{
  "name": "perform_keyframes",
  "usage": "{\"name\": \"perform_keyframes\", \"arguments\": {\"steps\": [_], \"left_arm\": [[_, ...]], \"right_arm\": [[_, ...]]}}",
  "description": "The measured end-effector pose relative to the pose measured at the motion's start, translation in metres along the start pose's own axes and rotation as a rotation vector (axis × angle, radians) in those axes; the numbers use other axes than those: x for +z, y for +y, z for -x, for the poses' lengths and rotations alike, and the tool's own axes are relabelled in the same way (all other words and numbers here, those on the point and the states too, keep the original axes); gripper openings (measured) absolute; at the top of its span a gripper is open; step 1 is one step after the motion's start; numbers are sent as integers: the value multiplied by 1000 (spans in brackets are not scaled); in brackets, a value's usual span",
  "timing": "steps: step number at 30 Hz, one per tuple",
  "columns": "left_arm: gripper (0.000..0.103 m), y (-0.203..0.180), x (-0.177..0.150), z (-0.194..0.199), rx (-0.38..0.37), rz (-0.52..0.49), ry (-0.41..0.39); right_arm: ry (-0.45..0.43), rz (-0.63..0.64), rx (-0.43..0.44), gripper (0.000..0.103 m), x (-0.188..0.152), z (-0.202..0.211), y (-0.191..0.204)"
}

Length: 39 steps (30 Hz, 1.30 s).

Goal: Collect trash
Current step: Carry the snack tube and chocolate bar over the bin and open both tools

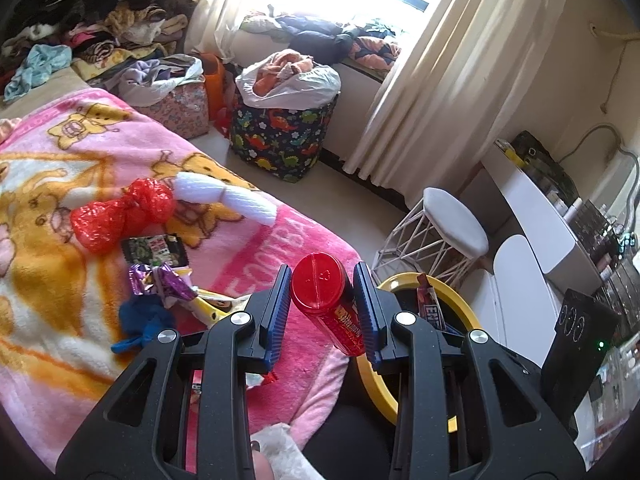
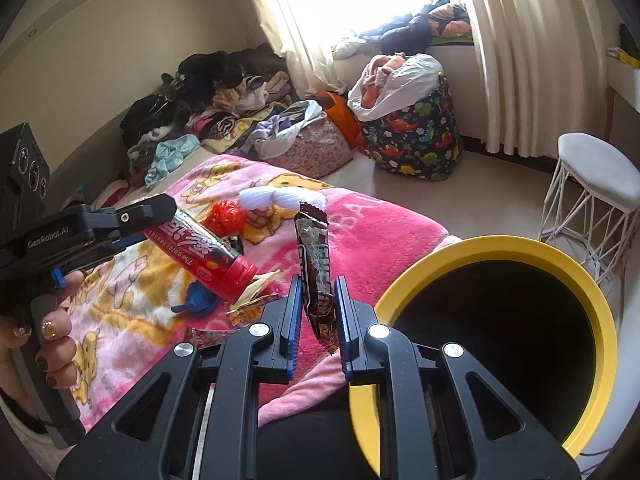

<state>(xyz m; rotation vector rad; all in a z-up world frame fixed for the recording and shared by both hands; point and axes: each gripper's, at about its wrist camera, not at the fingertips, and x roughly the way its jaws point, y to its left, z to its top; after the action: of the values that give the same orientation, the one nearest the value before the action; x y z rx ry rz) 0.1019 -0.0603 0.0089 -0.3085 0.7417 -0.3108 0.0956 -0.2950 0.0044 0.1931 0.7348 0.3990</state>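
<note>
My left gripper (image 1: pixel 322 280) is shut on a red candy tube (image 1: pixel 326 304), held above the pink blanket's edge; the tube also shows in the right wrist view (image 2: pixel 208 252). My right gripper (image 2: pixel 316 292) is shut on a brown snack wrapper (image 2: pixel 316 256), held upright just left of the yellow-rimmed bin (image 2: pixel 568 280). The bin's rim (image 1: pixel 452 292) also shows in the left wrist view. On the blanket lie a red plastic bag (image 1: pixel 120 212), a white wad (image 1: pixel 228 196), a purple wrapper (image 1: pixel 160 284), a dark packet (image 1: pixel 156 250) and a blue balloon (image 1: pixel 144 320).
The pink blanket (image 1: pixel 60 360) covers the bed. A white stool (image 1: pixel 448 228) stands right of the bin, with a dinosaur-print basket (image 1: pixel 280 136) and piles of clothes (image 1: pixel 88 28) beyond. A white desk (image 1: pixel 532 208) is at right.
</note>
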Motion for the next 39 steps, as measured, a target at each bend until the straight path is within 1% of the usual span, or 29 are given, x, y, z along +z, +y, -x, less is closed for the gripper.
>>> {"name": "perform_keyframes", "arguments": {"steps": [18,39], "left_arm": [[25,-35,-9,-16,-33,-64,38],[25,-80,-24,-44,-72,-152,99]], "right_arm": [[-37,-90,-34,15,-3,15,-38],[-65,-202,-90,15,-16,31,-85]]}}
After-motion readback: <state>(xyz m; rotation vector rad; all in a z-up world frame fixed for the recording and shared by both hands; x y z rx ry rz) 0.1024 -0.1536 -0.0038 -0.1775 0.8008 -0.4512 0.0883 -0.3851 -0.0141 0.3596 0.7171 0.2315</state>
